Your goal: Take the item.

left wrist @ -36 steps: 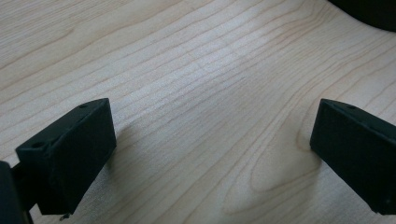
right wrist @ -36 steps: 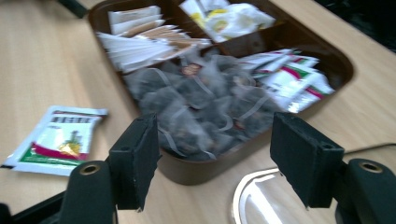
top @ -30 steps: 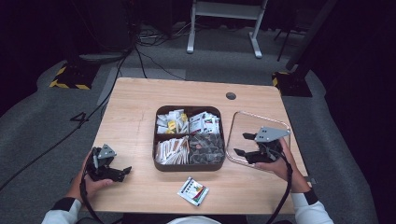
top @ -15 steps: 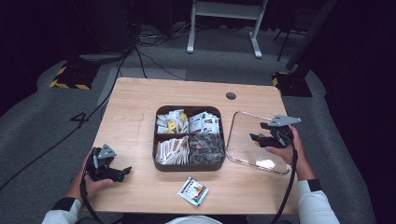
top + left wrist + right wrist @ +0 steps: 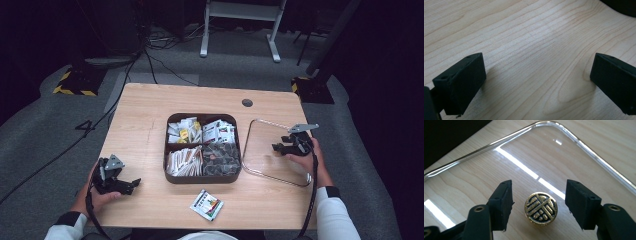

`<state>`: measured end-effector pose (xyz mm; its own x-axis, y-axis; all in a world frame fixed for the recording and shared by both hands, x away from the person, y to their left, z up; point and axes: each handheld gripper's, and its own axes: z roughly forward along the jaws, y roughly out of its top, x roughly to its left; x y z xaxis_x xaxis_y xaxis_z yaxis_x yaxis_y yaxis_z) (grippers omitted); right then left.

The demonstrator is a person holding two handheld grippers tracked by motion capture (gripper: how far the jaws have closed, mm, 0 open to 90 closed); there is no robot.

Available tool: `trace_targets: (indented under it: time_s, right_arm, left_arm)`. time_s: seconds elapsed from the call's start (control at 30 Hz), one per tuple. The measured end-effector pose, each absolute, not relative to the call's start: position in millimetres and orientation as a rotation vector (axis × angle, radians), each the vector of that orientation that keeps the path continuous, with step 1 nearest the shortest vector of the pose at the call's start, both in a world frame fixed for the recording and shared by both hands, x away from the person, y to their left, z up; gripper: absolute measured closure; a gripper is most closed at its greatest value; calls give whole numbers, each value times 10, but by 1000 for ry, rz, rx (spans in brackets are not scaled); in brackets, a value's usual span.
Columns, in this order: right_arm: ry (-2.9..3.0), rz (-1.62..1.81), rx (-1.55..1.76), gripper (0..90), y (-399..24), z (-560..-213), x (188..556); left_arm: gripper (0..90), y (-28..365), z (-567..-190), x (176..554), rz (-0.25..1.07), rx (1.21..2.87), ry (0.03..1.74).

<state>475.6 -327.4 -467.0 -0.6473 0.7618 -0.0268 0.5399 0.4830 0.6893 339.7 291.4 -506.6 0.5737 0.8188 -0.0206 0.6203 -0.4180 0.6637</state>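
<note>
lid [image 5: 272, 155] right of tray [image 5: 202, 177], packet [image 5: 206, 205] before

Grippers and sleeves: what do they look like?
Both the left gripper and the right gripper are black with blocky two-jaw pads, each topped by a grey three-cornered plate and trailing a black cable. Sleeves are white with dark cuffs.

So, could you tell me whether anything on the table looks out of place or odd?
One sachet lies loose on the table in front of the divided box, apart from the packets inside. The box's clear lid lies flat beside it, with the right tongs straddling its brass knob. Nothing looks spilled or damaged.
</note>
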Motion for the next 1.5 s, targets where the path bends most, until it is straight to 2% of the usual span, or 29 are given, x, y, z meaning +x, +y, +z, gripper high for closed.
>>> trace_targets:
  time_s: [0.07, 0.2, 0.27, 0.4, 0.87, 1.5]
  right_arm:
    - [2409, 934, 1116, 419, -3284, -4712, 4754]
    - [2409, 918, 1156, 510, -3333, -4800, 4768]
    - [2406, 951, 1185, 513, -3365, -4830, 4776]
    - [2406, 966, 1150, 580, -3349, -4852, 4748]
    - [2340, 950, 1153, 589, -3405, -4858, 4713]
    - [2191, 1056, 1160, 589, -3594, -4472, 4616]
  left_arm:
    - [5, 2914, -5066, 3397, 408, 2176, 1143]
    - [5, 2915, -5065, 3398, 408, 2177, 1142]
    - [5, 2915, -5065, 3398, 408, 2177, 1142]
    - [5, 2917, -5065, 3400, 407, 2178, 1140]
    - [5, 2924, -5064, 3415, 403, 2185, 1126]
    - [6, 2923, -5064, 3410, 405, 2181, 1133]
